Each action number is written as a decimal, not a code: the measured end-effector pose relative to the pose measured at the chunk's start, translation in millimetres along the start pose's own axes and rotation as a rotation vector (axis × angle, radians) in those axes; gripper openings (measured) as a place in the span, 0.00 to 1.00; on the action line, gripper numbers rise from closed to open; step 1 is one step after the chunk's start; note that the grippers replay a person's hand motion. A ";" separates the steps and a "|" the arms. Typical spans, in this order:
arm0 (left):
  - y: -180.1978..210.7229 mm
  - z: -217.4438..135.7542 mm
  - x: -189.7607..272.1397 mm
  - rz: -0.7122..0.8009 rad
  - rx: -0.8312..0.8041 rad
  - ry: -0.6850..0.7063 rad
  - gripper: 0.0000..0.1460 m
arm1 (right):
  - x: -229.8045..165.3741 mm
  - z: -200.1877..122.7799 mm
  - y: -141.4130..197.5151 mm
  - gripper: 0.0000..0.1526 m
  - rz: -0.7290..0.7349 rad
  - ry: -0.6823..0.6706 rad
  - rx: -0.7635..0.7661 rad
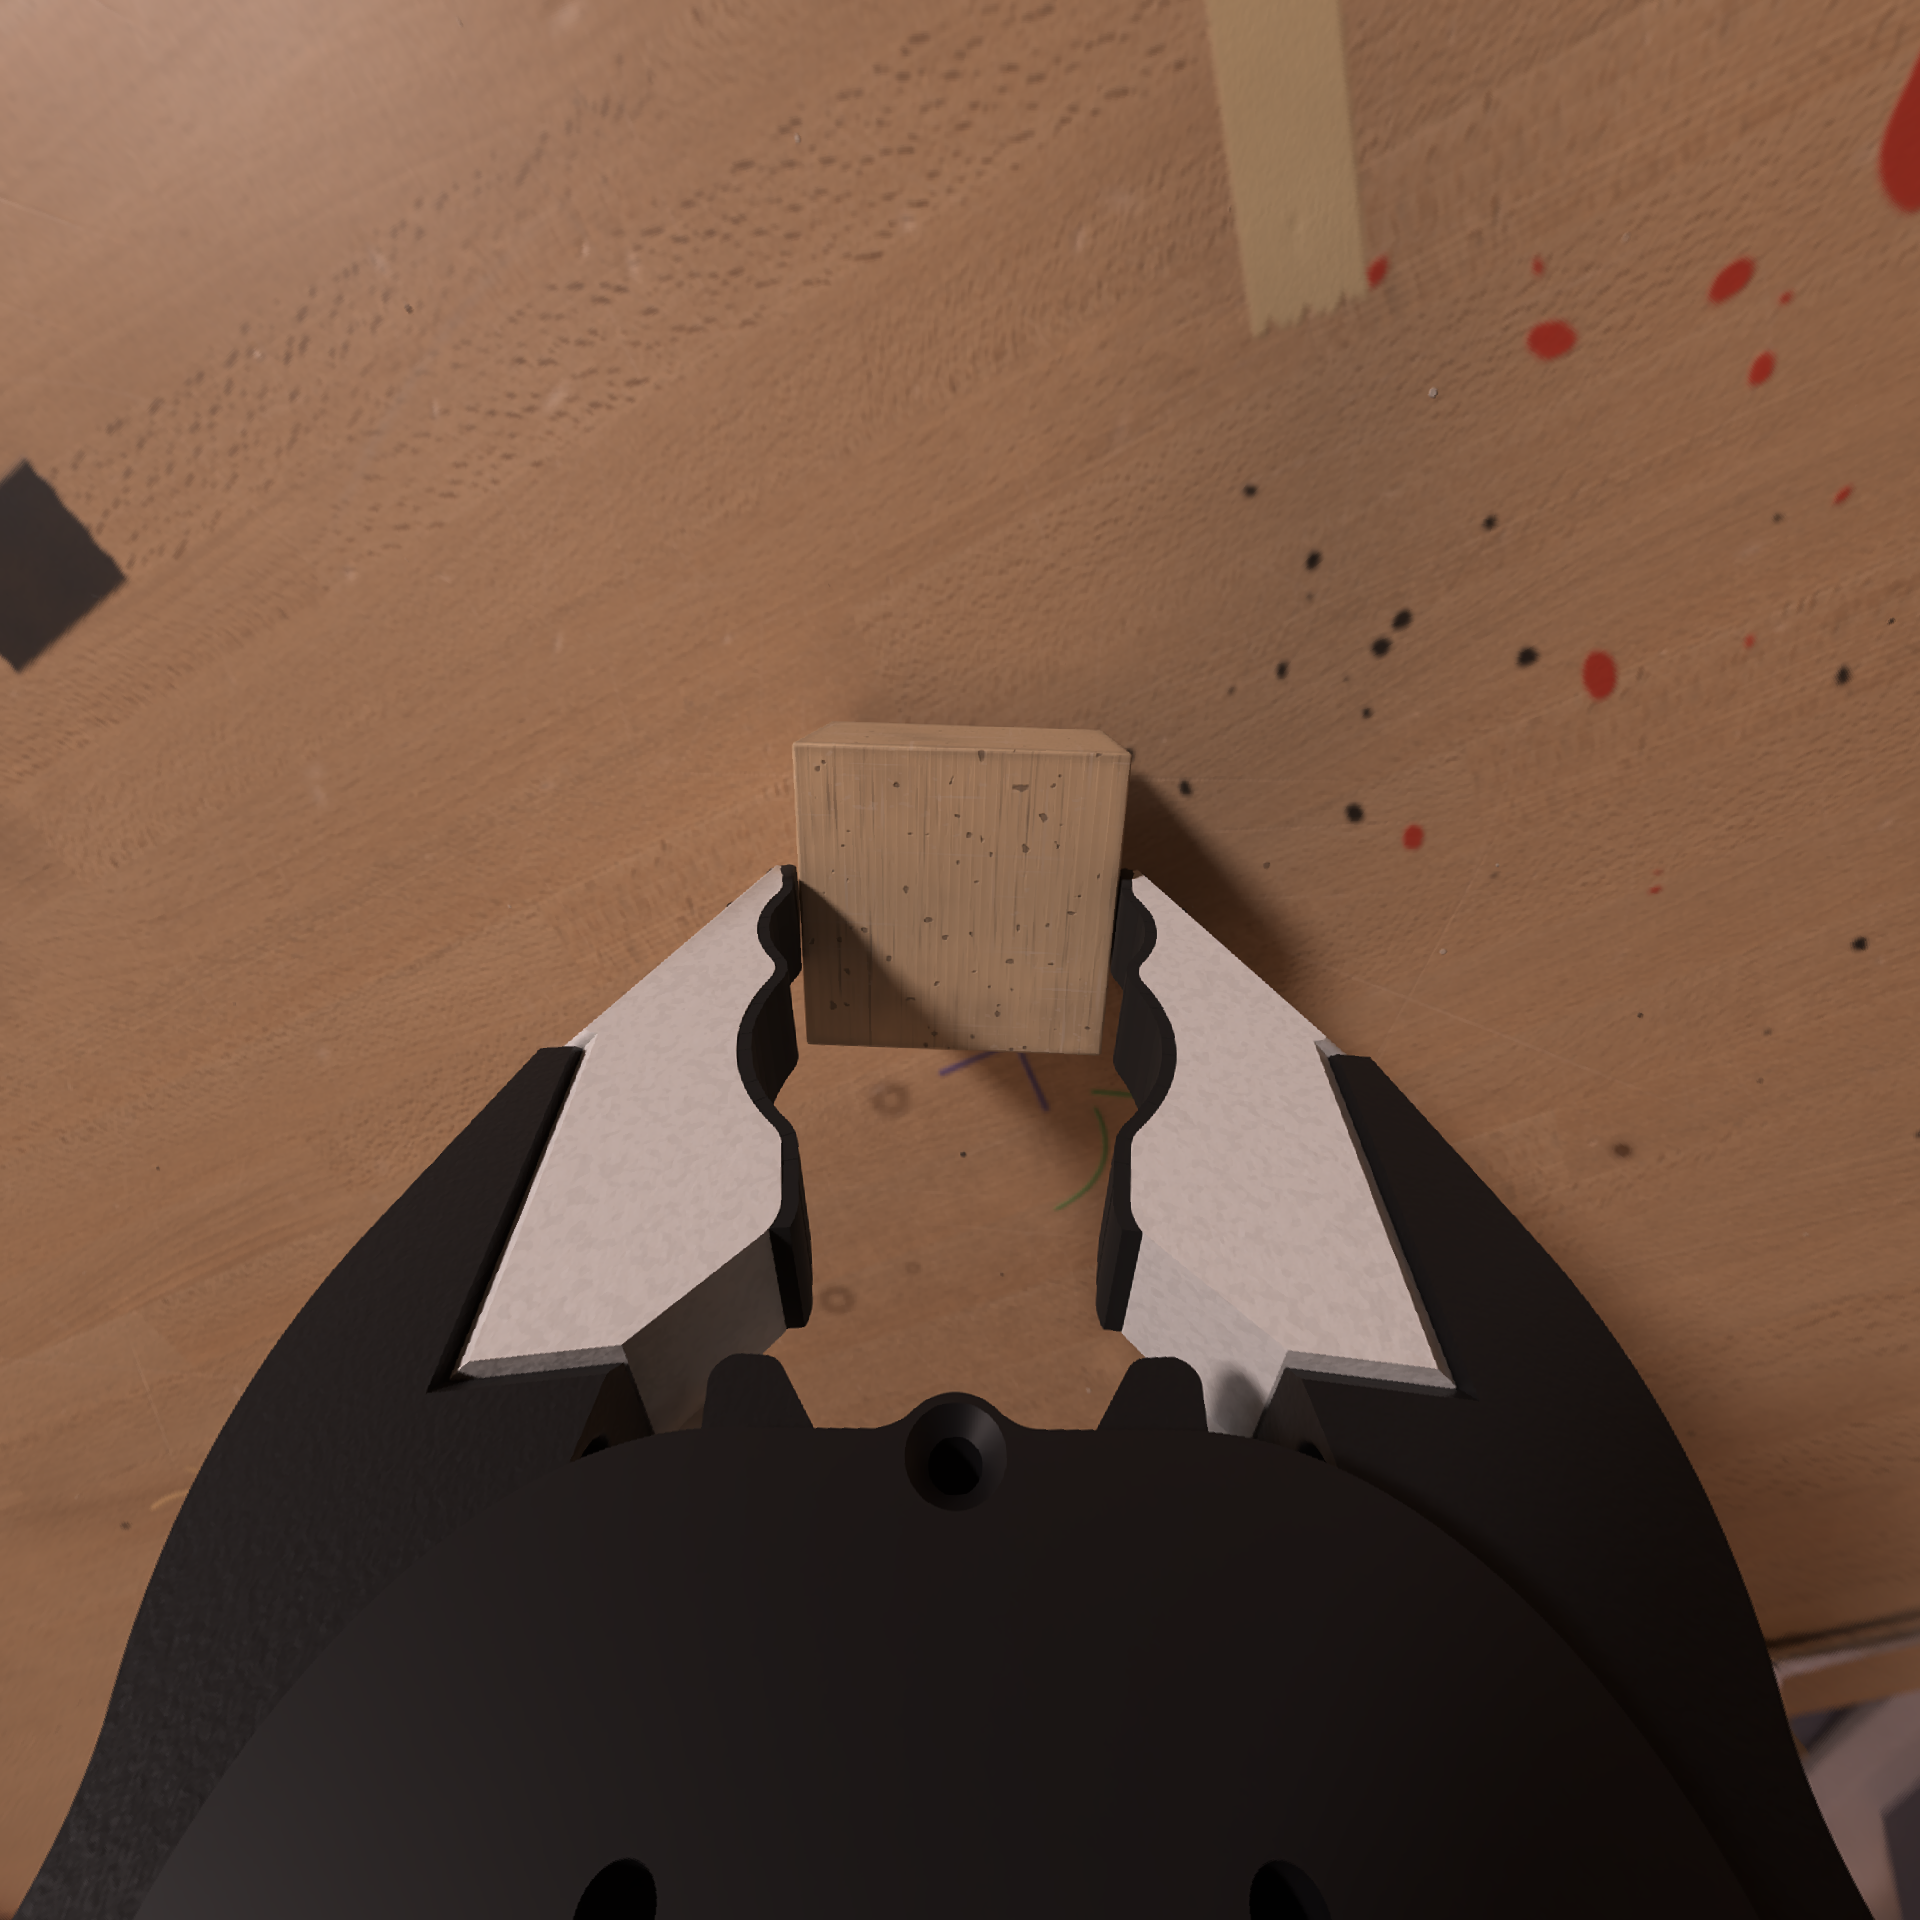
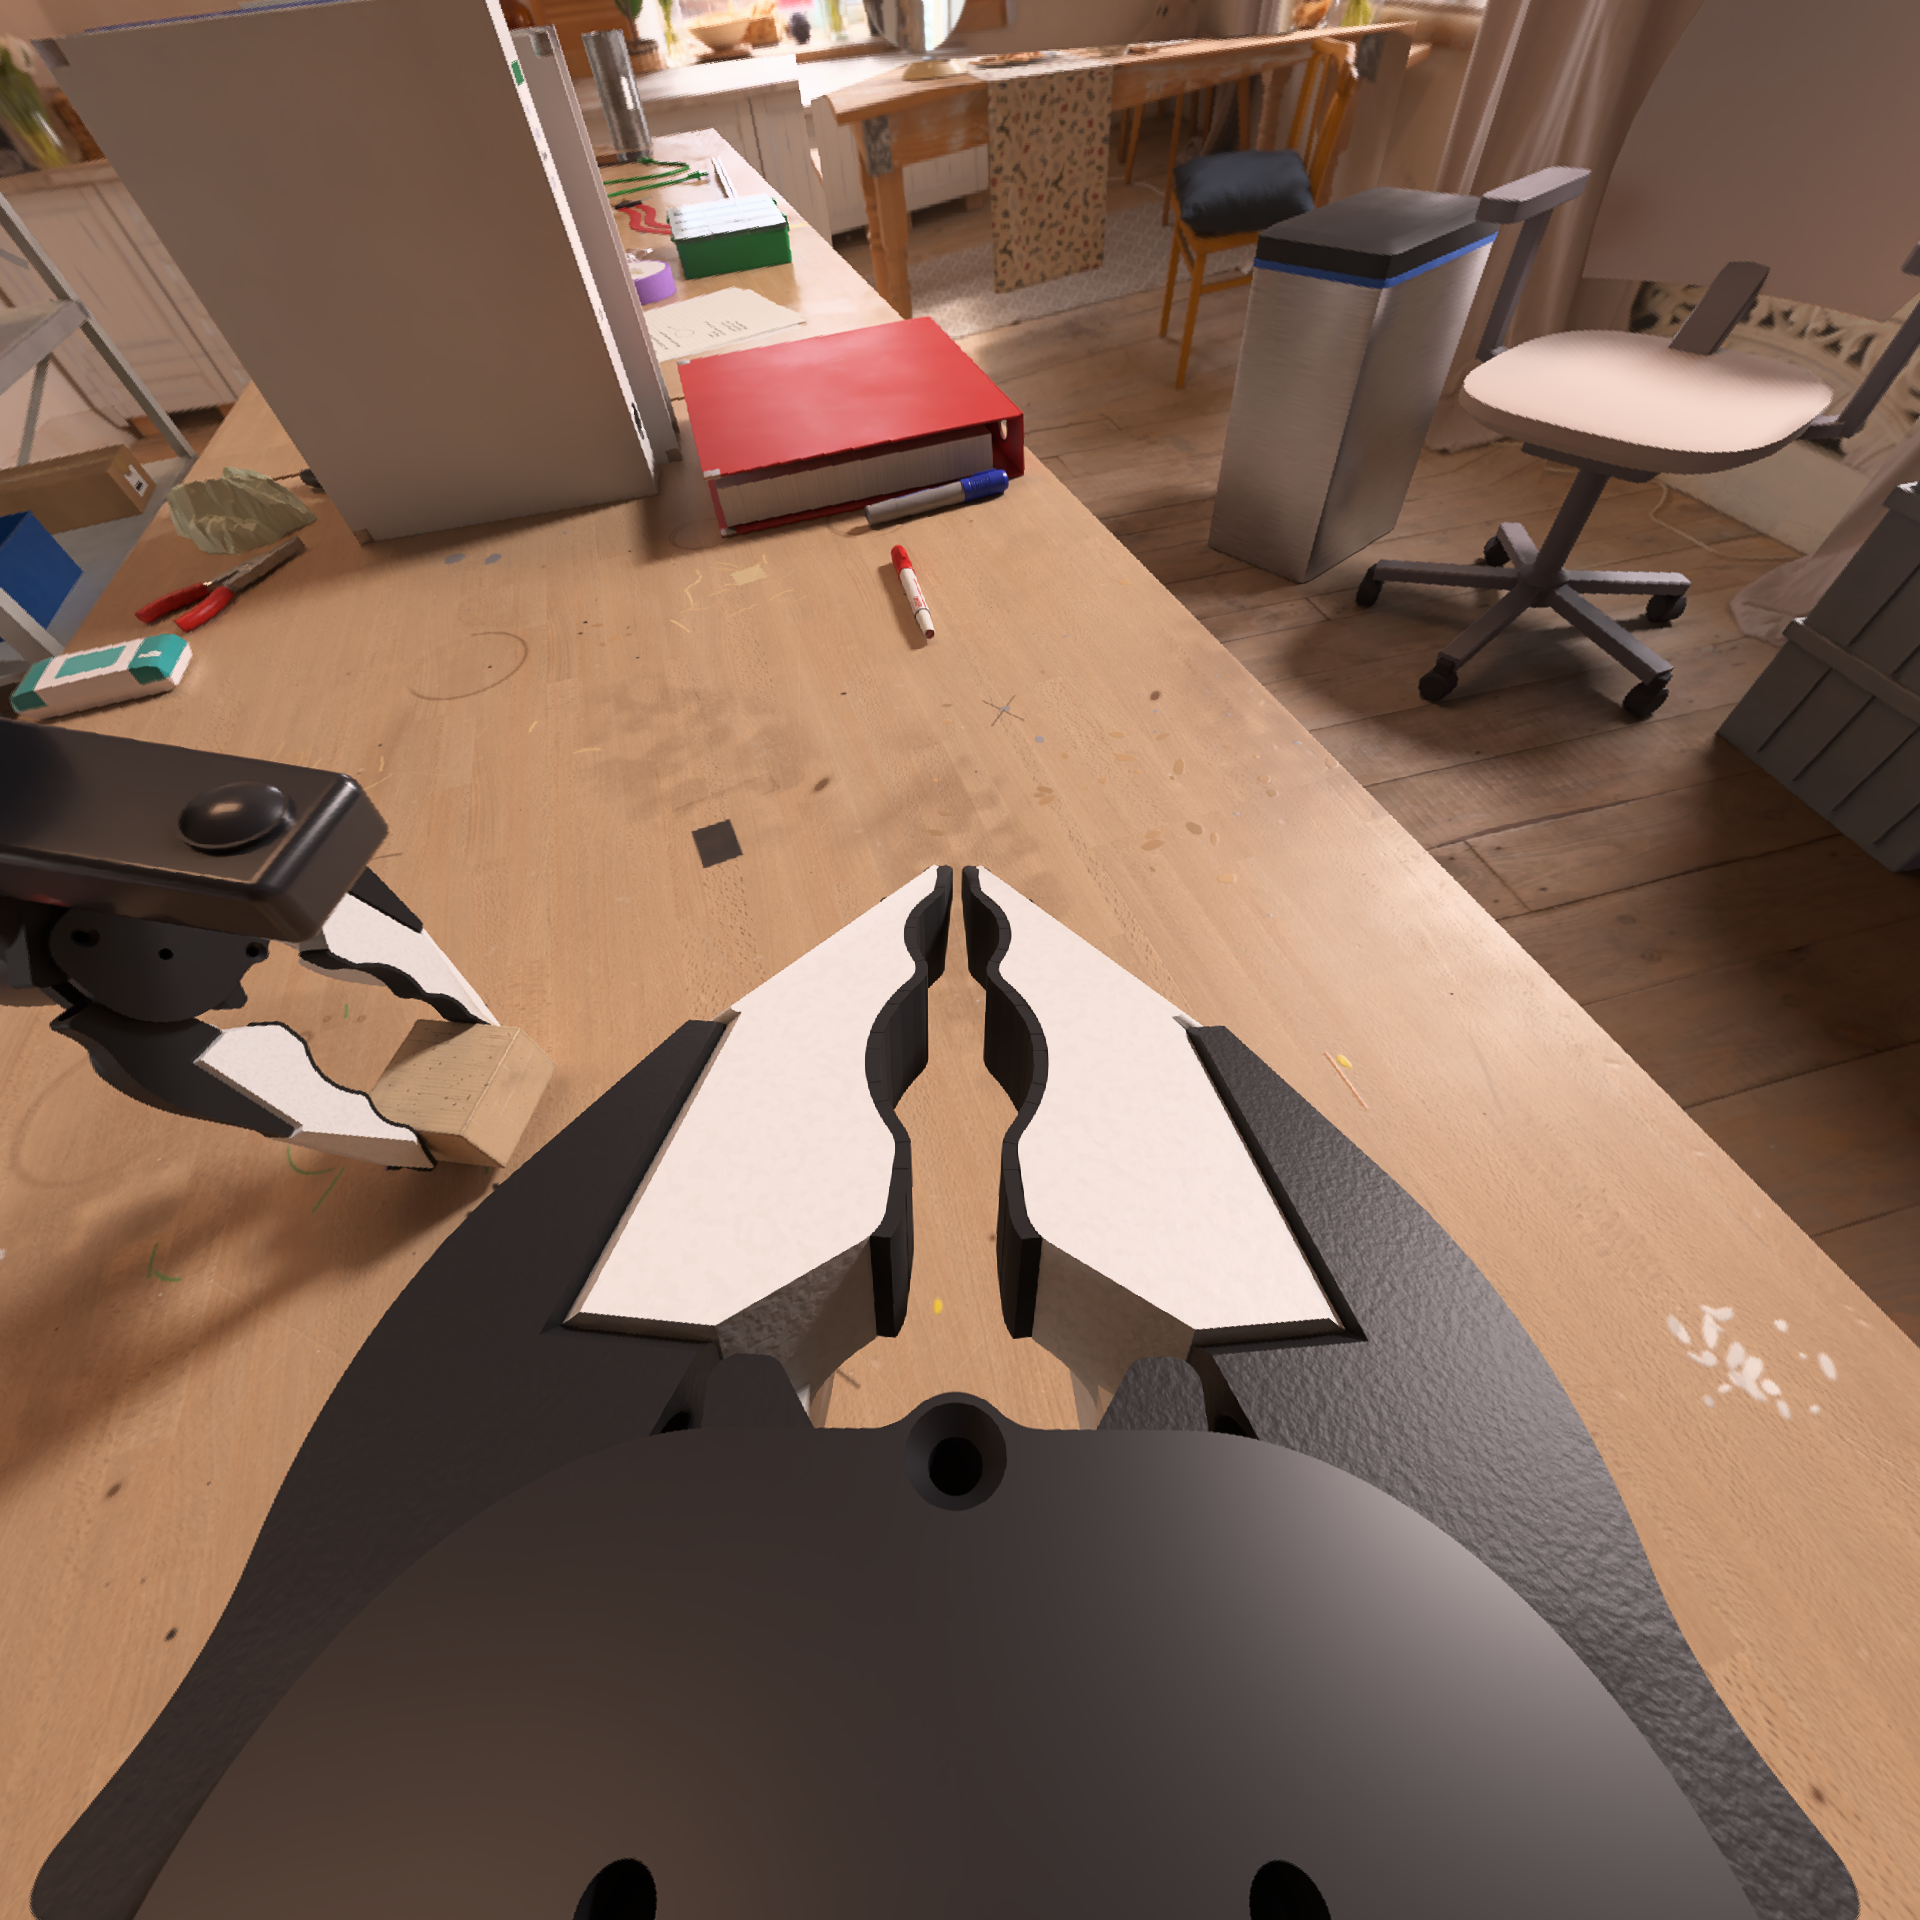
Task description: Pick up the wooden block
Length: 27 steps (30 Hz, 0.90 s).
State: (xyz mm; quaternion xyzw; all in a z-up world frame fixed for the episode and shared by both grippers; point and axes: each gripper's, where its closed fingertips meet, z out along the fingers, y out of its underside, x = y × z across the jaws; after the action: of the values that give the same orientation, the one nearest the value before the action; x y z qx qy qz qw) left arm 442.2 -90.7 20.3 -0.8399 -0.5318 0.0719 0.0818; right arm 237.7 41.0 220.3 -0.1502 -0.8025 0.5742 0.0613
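The wooden block (image 1: 956, 894) is a pale cube standing on the wooden table (image 1: 520, 416). My left gripper (image 1: 956, 883) has one finger on each side of the block, and the pads touch its left and right faces near the fingertips. The right wrist view shows the same grip from the side: the block (image 2: 468, 1091) rests on the table between the left gripper's fingers (image 2: 343, 1112). My right gripper (image 2: 956, 873) hovers over the table to the right of the block. It is empty, with its jaws almost together.
A red binder (image 2: 852, 416), a blue marker (image 2: 935, 497) and a red marker (image 2: 912, 592) lie farther along the table. A large grey panel (image 2: 353, 260) stands at the back left, with red pliers (image 2: 218, 592) nearby. The table edge (image 2: 1455, 935) runs on the right, and a chair (image 2: 1621, 416) stands beyond it.
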 end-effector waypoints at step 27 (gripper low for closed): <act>-52.8 -49.2 14.4 -0.030 0.094 -0.031 0.41 | -0.4 -0.5 0.3 0.01 0.000 0.001 0.001</act>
State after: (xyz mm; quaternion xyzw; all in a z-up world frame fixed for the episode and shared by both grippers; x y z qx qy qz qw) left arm 412.0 -58.5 79.1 -0.8259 -0.5414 0.1085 0.1141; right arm 238.3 41.4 220.2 -0.1505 -0.8022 0.5746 0.0616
